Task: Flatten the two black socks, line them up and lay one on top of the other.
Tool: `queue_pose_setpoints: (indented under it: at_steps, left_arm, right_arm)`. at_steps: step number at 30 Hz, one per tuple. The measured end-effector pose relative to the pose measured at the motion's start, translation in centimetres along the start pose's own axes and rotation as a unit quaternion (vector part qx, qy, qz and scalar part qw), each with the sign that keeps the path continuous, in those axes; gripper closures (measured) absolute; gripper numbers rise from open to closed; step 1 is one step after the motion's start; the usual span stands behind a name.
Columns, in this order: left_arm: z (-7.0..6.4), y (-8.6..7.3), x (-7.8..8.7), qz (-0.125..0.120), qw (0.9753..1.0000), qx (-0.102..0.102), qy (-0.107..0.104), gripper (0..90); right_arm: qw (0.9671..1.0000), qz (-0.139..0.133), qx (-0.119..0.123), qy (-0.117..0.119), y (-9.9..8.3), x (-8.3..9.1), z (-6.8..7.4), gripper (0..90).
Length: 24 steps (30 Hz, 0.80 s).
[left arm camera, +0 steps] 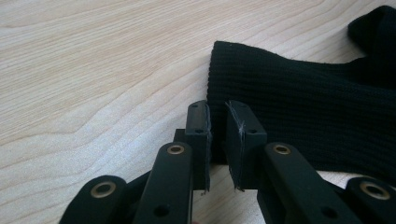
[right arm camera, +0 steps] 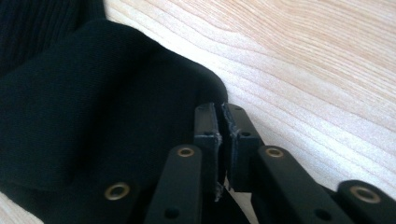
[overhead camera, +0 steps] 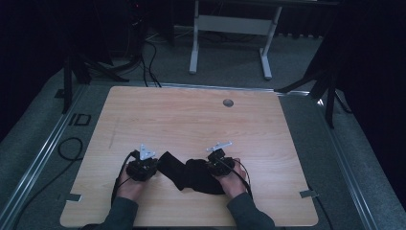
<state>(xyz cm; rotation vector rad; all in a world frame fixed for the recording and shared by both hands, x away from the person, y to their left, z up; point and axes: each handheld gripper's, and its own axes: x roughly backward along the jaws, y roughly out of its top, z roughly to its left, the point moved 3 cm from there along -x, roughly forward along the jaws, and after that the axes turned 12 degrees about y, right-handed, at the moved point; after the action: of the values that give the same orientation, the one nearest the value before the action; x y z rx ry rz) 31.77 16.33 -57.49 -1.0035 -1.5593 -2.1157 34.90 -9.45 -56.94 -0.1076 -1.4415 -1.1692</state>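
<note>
1. Black knit cloth (overhead camera: 191, 173), ribbed like a sock or sleeve, lies crumpled on the near part of the pale wooden table (overhead camera: 201, 115), between the person's two hands.
2. Left tool (overhead camera: 142, 165) sits at the cloth's left end, held by the left hand (overhead camera: 130, 184). In the left gripper view the left tool (left arm camera: 218, 140) has its jaws a narrow gap apart, with the ribbed edge of the cloth (left arm camera: 299, 116) running into that gap; I cannot tell whether the pads actually pinch it.
3. Right tool (overhead camera: 219, 162) rests at the cloth's right end, held by the right hand (overhead camera: 233, 182). In the right gripper view the right tool (right arm camera: 222, 135) has its jaws almost together at the rim of the bunched cloth (right arm camera: 93, 102); a grip on the fabric cannot be made out.
4. Grey carpeted floor (overhead camera: 306, 143) surrounds the table, and a white desk frame (overhead camera: 230, 28) stands beyond it.
</note>
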Motion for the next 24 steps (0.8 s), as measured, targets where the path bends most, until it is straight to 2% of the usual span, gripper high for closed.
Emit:
queue_pose_setpoints:
  at_steps: [4,13,24]
  left_arm:
    - [0.0,0.0,0.0,0.0,1.0,0.001,-0.001,79.9]
    - [0.0,0.0,0.0,-0.001,1.0,0.002,-0.001,79.6]
    - [0.0,0.0,0.0,-0.002,1.0,0.003,-0.001,79.6]
  right_arm:
    - [1.0,-0.007,0.004,-0.002,0.0,0.6,0.4,86.1]
    - [0.999,-0.035,0.026,-0.001,0.3,3.3,1.7,86.1]
    - [0.9973,-0.062,0.034,0.018,0.1,6.2,3.2,86.2]
